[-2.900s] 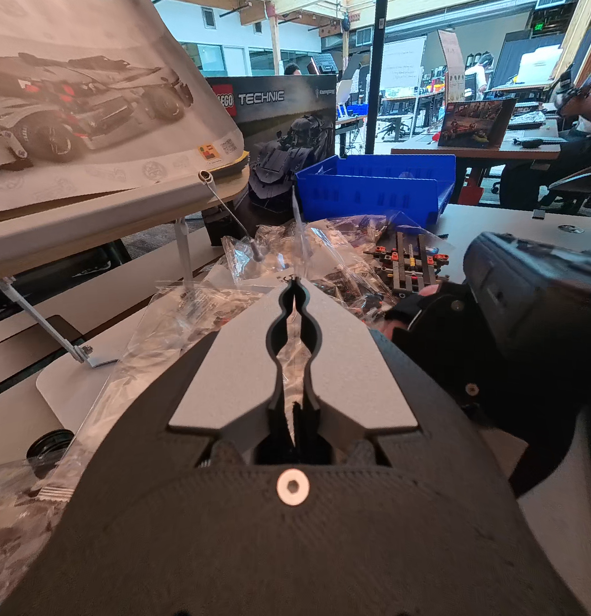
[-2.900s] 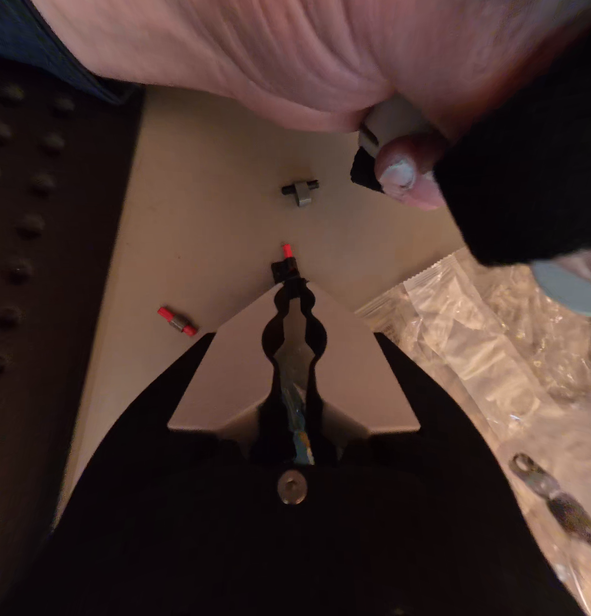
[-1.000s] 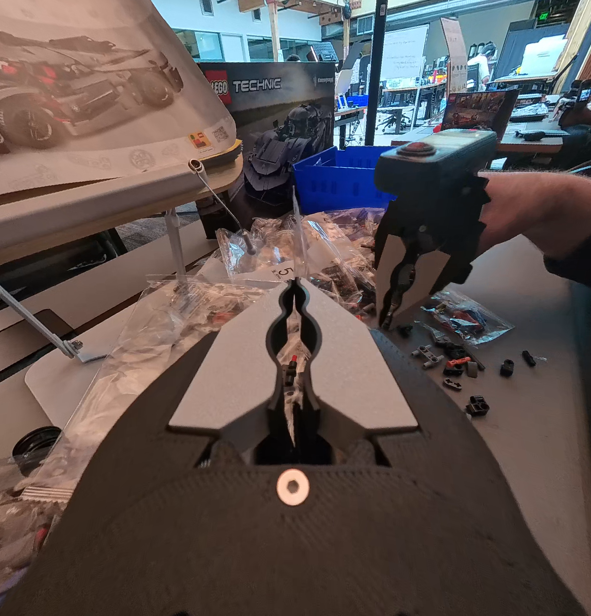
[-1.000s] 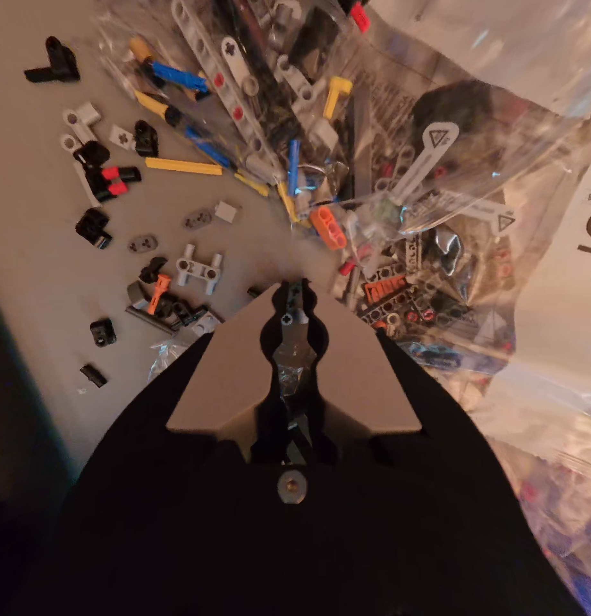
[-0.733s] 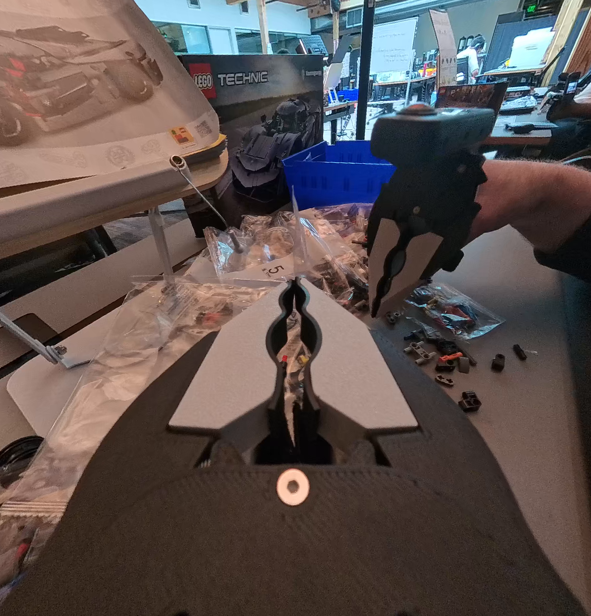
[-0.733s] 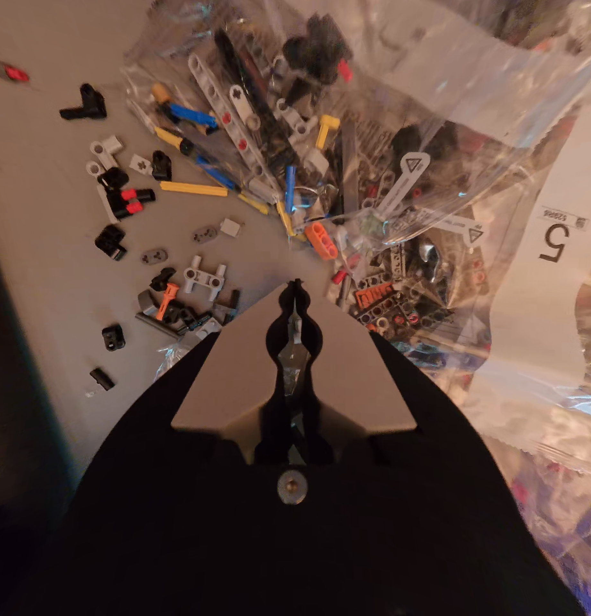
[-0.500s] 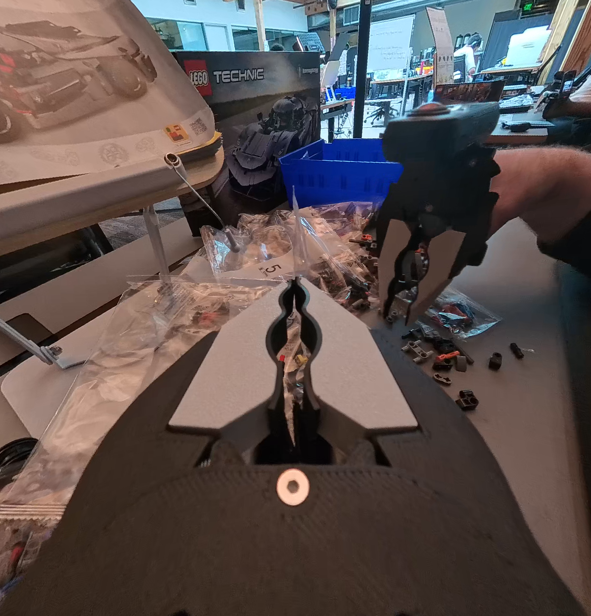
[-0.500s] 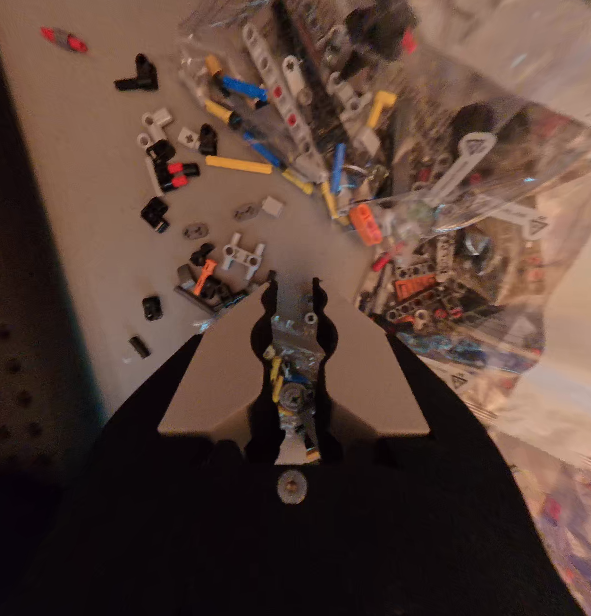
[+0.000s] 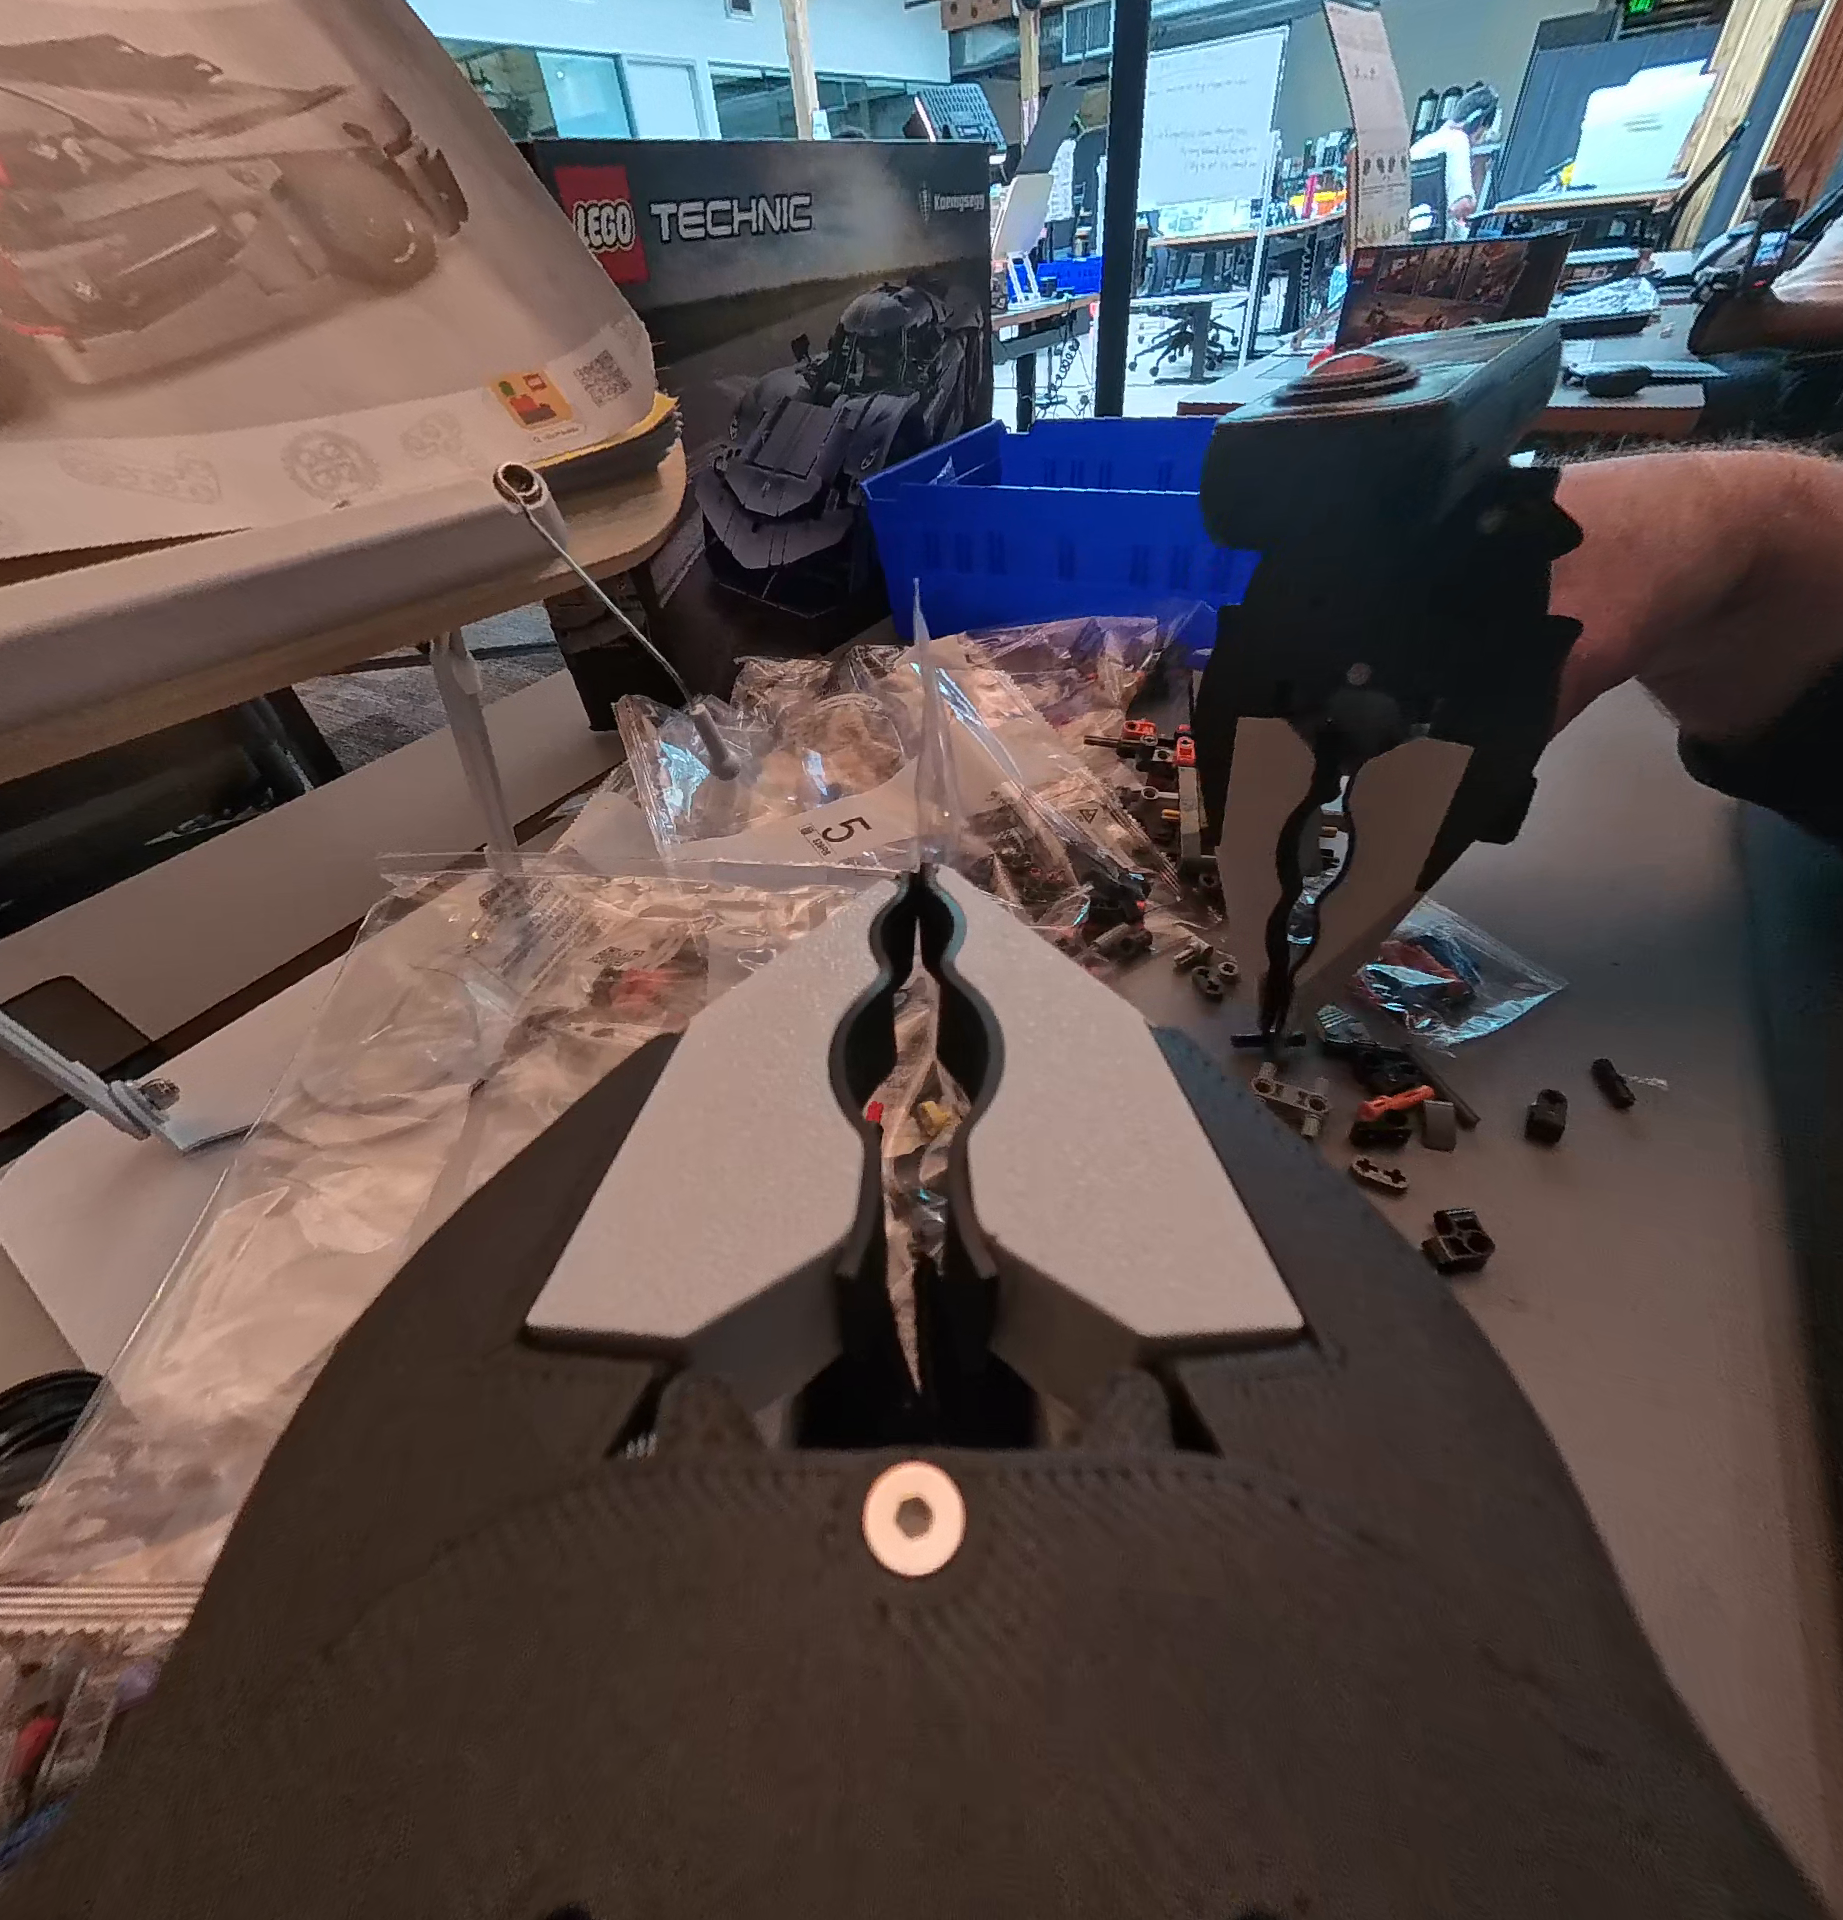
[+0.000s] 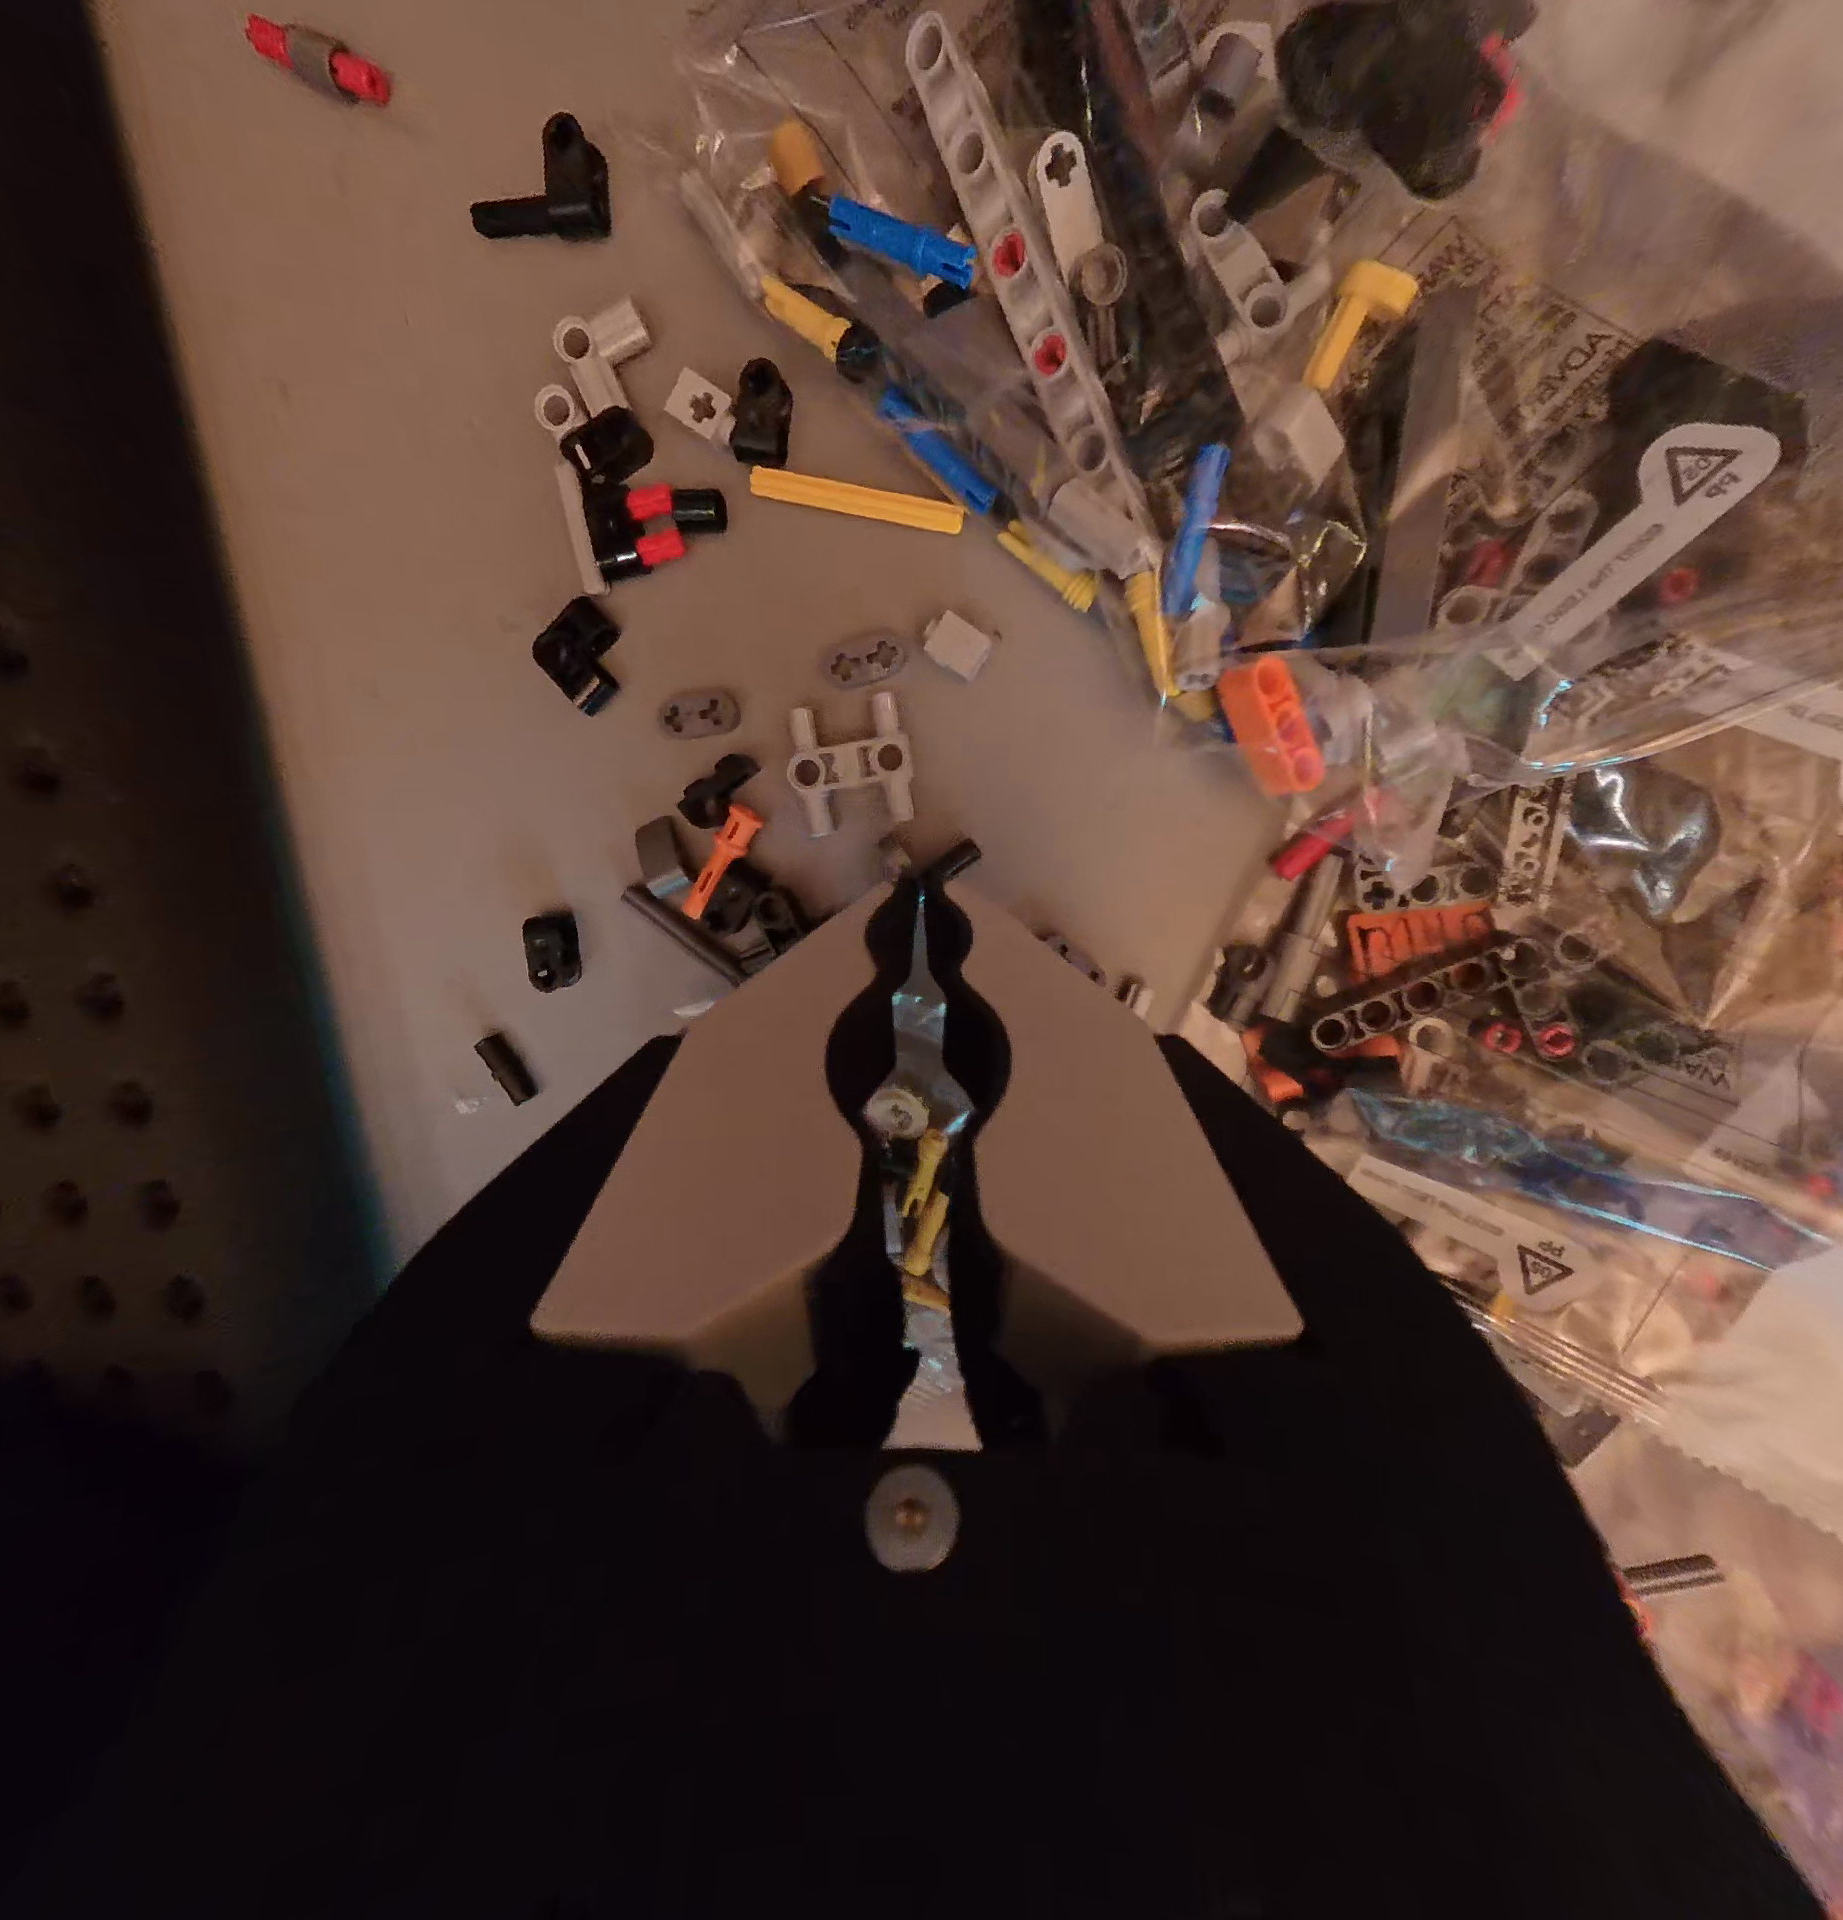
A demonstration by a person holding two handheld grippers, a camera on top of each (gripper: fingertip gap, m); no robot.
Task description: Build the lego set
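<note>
While right gripper [image 10: 922, 881] points down at table [image 10: 377, 416], we log its jaws closed on black pin [image 10: 946, 862]. Left gripper [image 9: 922, 881]: jaws closed, pinching clear bag [image 9: 922, 727]. Loose pieces [image 10: 688, 582] beyond right jaws; bagged pieces [image 10: 1312, 416] to their right.

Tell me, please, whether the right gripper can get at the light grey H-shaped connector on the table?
Probably, though not at once. The H-shaped connector lies bare on the table just beyond the right gripper, nothing covering it; but the jaws look closed on a small black pin, which must go first.
</note>
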